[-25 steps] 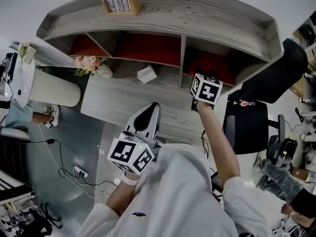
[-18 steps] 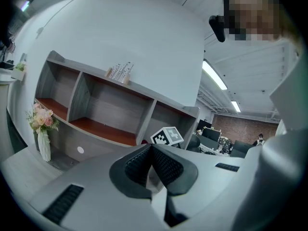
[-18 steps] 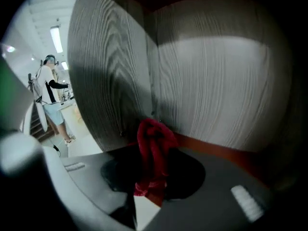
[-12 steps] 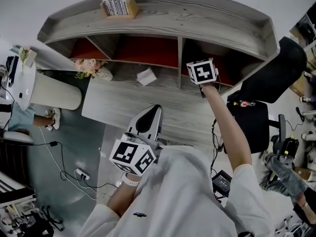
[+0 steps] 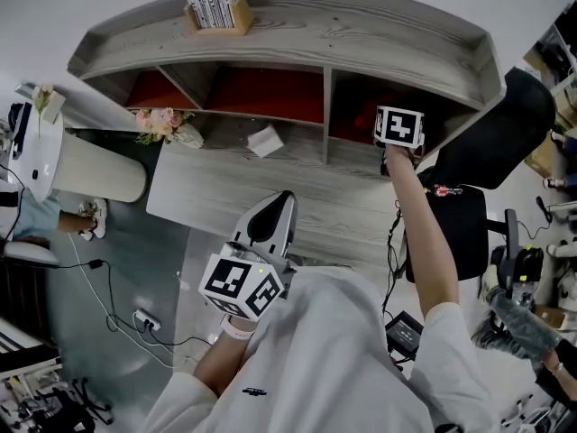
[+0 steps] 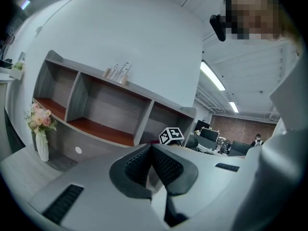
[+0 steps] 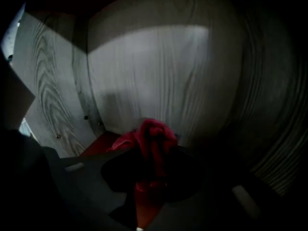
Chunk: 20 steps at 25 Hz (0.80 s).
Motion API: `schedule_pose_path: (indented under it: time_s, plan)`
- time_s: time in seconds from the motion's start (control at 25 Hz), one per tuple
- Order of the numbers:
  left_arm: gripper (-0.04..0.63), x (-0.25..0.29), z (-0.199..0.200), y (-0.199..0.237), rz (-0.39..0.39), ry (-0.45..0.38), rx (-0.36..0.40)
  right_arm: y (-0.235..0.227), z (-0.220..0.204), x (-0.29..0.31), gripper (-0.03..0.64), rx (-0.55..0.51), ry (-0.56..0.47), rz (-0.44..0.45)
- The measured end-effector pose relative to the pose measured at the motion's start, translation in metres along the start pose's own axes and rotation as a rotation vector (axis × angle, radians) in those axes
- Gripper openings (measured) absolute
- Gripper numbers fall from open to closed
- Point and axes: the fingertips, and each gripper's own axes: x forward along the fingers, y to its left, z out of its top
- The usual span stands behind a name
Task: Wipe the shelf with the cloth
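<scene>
right gripper [image 7: 150,159] farther right in shelf [image 5: 361,34], grasping cloth [image 7: 154,134]; left gripper [image 6: 151,149] clenched, empty

The right-hand compartment of the grey wood-grain shelf unit [image 5: 297,25] is tight; the right gripper [image 7: 150,174] and its bunched red cloth [image 7: 151,138] sit close to the back wall, a side panel [image 7: 53,100] near on the left; the upright grey divider [image 5: 330,106] bounds it; the middle compartment's red floor [image 5: 270,93] lies open; a small white box [image 5: 266,140] and a vase of pink flowers [image 5: 167,123] stand on the grey desk [image 5: 225,188], bare board between them; a black office chair [image 5: 491,133] crowds the right end.
</scene>
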Motion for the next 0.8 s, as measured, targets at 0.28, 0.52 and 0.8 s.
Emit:
schedule_pose_path:
  time_s: [0.28, 0.52, 0.8]
  plan:
    - [0.008, -0.001, 0.0, 0.002, -0.001, 0.001, -0.005, -0.001, -0.003, -0.004, 0.112, 0.037, -0.073, -0.081]
    - [0.006, 0.001, 0.0, 0.002, -0.002, 0.008, 0.0, 0.061, -0.006, -0.008, 0.112, -0.061, -0.033, 0.14]
    - [0.006, 0.0, 0.003, 0.004, 0.01, 0.003, -0.008, 0.12, -0.001, -0.009, 0.112, -0.01, -0.033, 0.424]
